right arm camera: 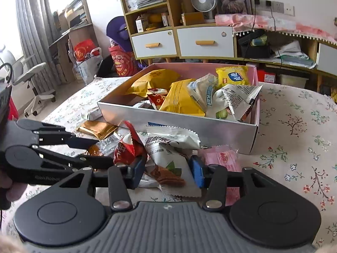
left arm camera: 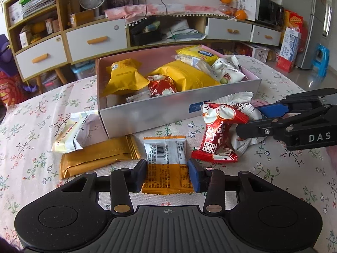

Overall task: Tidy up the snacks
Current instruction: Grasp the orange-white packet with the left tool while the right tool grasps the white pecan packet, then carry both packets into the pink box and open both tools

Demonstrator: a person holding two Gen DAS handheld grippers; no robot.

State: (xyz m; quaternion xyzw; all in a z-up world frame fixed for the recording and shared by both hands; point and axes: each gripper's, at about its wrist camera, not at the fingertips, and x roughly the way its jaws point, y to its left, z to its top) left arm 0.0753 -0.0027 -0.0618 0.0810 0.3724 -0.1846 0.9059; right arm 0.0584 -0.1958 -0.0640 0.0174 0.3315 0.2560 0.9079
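White-and-orange snack packet (left arm camera: pixel 167 164) lies flat, long axis toward box (left arm camera: pixel 168 113), between spread left gripper (left arm camera: pixel 167 174) jaws. Right gripper (right arm camera: pixel 168 171) jaws straddle white pecan packet (right arm camera: pixel 170 158), unclenched.

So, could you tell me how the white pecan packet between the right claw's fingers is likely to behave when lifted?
The white pecan packet looks like crinkled, puffed film, so it will probably flex and dent rather than stay stiff. Its glossy wrapper may slip in the right claw. It leans against the red packet, which might topple as it leaves.
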